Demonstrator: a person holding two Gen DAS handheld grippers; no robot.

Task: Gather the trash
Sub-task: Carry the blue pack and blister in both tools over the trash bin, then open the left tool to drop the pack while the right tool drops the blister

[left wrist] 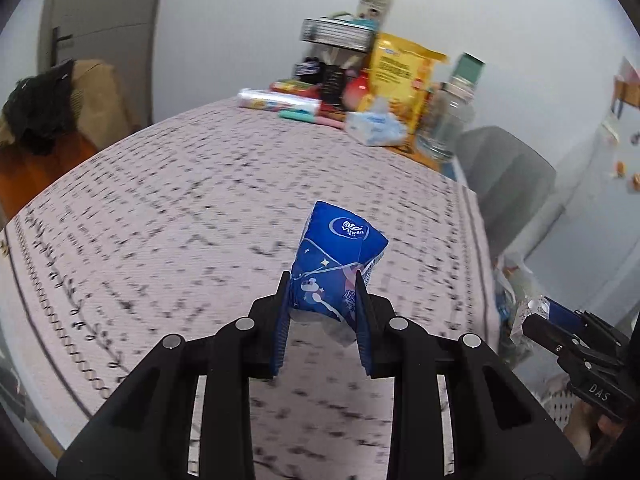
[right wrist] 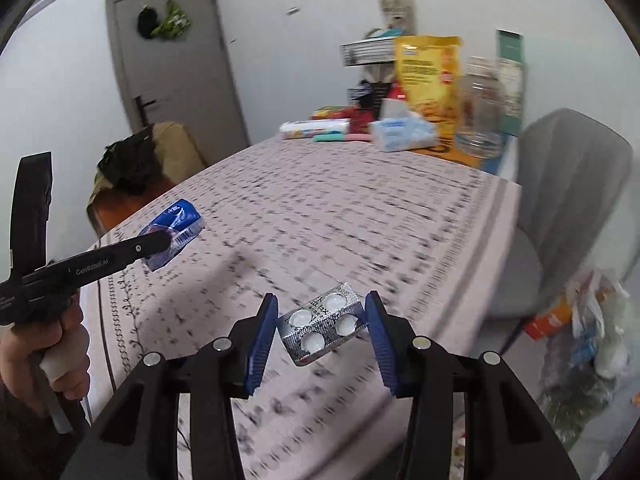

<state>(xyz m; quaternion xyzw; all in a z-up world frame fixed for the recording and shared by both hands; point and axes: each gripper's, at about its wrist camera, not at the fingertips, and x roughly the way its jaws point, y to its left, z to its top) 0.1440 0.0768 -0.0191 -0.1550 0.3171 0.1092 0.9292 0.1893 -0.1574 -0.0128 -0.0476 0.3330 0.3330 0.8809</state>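
Left wrist view: left gripper (left wrist: 324, 300) fingers clamp a blue tissue pack (left wrist: 338, 256); right gripper (right wrist: 322, 330) fingers clamp a pill pack (right wrist: 323, 324) above the table (right wrist: 320, 216).

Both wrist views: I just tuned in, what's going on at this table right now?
A person is clearing trash with a handheld gripper in each hand. The left gripper is clamped on a blue tissue packet, held above the patterned tablecloth. The right gripper has a silver blister pack pinched between its pads, also off the table. A clear bag of trash sits beside the grey chair. Nothing has been dropped in yet.
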